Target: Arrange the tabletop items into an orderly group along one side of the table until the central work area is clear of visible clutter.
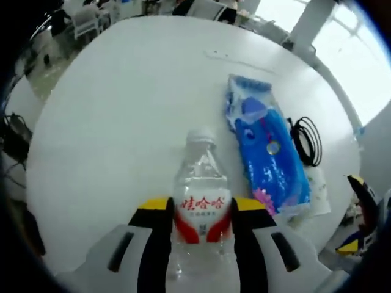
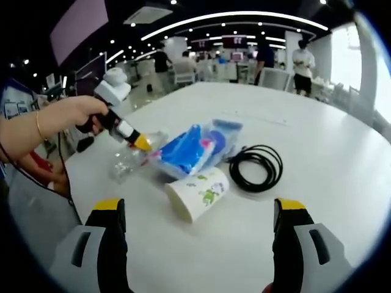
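Meanwhile left tongs (image 1: 201,229) clamp water bottle (image 1: 200,204); right tongs (image 2: 198,226) wide, facing paper cup (image 2: 197,193).

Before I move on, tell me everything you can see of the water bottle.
The water bottle is clear plastic with a pale cap and a red and white label with red characters. It sits between the left gripper's jaws, which close on its label band, cap pointing away from the camera. In the right gripper view it lies low over the white table, beside the blue packet. Whether it touches the table or packet is unclear.
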Tool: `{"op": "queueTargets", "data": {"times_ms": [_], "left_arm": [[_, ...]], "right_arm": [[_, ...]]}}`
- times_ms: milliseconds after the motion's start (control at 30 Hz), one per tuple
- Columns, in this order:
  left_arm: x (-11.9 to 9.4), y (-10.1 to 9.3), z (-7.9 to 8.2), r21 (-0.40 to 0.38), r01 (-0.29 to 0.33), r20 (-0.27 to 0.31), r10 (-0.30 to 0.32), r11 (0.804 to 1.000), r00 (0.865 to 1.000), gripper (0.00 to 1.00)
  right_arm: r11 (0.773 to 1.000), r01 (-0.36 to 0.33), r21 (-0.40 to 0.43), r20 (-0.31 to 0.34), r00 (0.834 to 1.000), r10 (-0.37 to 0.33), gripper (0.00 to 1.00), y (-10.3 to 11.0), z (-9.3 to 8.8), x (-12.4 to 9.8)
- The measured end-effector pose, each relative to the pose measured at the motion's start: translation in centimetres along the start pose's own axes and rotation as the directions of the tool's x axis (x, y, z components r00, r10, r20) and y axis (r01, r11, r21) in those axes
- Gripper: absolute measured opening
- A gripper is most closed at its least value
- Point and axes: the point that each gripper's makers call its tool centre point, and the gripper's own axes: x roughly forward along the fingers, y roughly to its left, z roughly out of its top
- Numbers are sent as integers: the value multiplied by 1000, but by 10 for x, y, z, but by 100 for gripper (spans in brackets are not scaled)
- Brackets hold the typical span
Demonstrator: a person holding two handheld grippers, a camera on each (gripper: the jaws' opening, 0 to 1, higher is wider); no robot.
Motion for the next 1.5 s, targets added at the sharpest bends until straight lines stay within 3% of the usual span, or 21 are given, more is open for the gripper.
{"op": "queueTargets", "data": {"times_ms": [167, 333, 433, 700, 1067, 1300, 1500], "left_arm": [[1, 2, -1, -22, -20, 10, 21, 1000, 1000, 44], [4, -2, 4, -20, -31, 4, 31, 999, 1000, 44], [8, -1, -2, 21, -57, -58, 58, 998, 997, 41], [9, 2, -1, 16, -63, -33, 64, 998, 997, 37], [1, 6, 2, -10, -61, 61, 61, 998, 996, 36], [-17, 6, 14, -23, -61, 156, 64, 998, 986, 35], [-32, 2, 17, -8, -55, 181, 56, 998, 982, 35]], "right_arm": [[1000, 4, -1, 2, 1000, -4, 100, -1, 0, 0], [1000, 1, -13, -4, 1000, -1, 100, 1, 0, 0], [1000, 2, -18, -2, 1000, -2, 100, 1, 0, 0], [1000, 3, -29, -12, 1000, -3, 100, 2, -1, 2], [1000, -6, -5, -4, 1000, 6, 100, 2, 0, 1], [1000, -11, 10, 5, 1000, 11, 100, 2, 2, 0], [1000, -12, 18, 11, 1000, 12, 100, 2, 4, -1]]}}
